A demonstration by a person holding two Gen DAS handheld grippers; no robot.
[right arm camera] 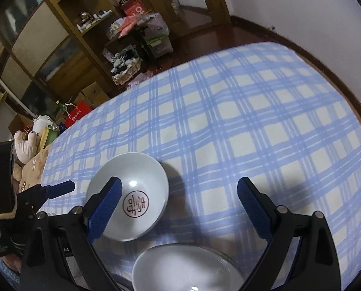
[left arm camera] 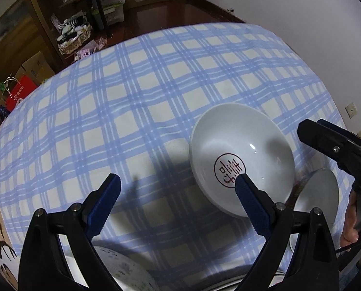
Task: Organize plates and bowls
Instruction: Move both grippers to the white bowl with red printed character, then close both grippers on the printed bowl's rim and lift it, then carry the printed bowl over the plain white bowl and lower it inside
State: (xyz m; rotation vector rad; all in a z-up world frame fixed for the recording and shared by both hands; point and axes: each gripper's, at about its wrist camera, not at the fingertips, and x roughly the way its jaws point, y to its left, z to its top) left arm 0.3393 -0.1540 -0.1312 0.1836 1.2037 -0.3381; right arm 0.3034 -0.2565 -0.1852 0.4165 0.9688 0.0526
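Observation:
A white bowl with a red round stamp inside [left arm camera: 241, 155] stands on the blue checked tablecloth [left arm camera: 132, 101]; it also shows in the right wrist view [right arm camera: 134, 194]. My left gripper [left arm camera: 178, 186] is open and empty above the cloth, its right finger [left arm camera: 250, 201] over the bowl's near rim. My right gripper [right arm camera: 178, 189] is open and empty, its left finger [right arm camera: 105, 206] over that bowl. A second white bowl [right arm camera: 187, 269] sits below the right gripper, also at the right in the left wrist view [left arm camera: 318, 194]. A patterned plate [left arm camera: 127, 269] lies under the left gripper.
The checked cloth [right arm camera: 253, 121] covers the table. Wooden shelves [right arm camera: 66, 36] with boxes, a basket [left arm camera: 75, 38] and a red bag [left arm camera: 16, 92] stand beyond the far edge. A stuffed toy [right arm camera: 26, 143] sits off the left corner. A white wall [left arm camera: 289, 7] runs on the right.

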